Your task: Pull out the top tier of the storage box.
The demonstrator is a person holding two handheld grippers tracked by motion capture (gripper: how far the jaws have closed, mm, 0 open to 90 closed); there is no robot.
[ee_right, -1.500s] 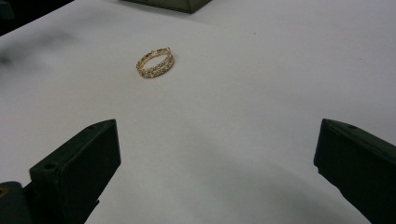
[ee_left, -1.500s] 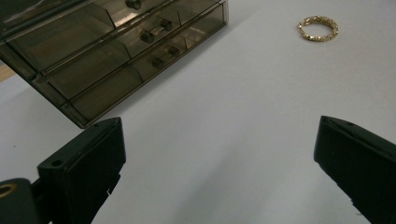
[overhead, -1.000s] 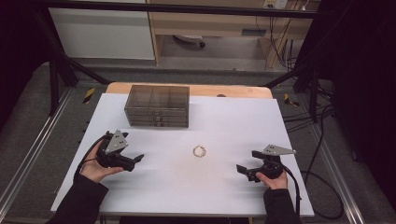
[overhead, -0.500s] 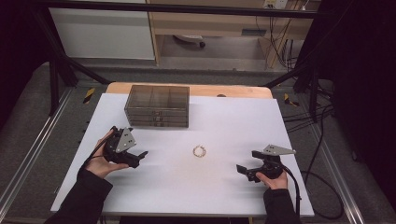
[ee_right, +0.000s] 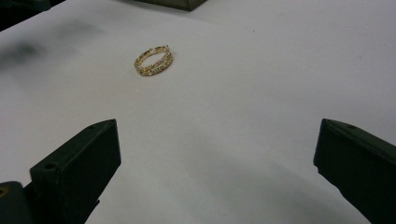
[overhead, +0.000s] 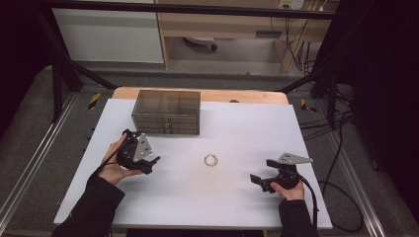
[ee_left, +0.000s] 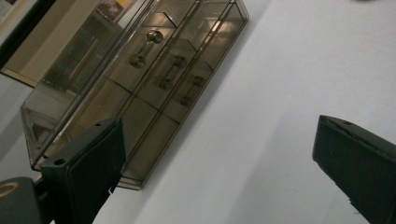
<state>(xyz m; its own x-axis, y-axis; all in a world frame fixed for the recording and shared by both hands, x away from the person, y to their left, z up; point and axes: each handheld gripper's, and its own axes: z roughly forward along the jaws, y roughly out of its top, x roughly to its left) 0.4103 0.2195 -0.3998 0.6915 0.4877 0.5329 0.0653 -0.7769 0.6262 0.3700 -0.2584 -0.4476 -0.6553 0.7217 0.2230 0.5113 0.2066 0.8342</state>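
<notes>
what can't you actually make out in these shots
- Drawer box: in the left gripper view, dark tinted fronts hide whether anything lies inside, and the left claw's jaw covers its lower corner.
- Drawer box in the high view: too small to count handles.
- Gold bracelet: too small in the high view to show its clasp or links.
- Right claw: jaw bases cut off by the bottom edge of the right gripper view.

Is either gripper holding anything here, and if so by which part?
Nothing is held. The left gripper and right gripper are both open and empty; the gold bracelet lies free on the white table.
</notes>
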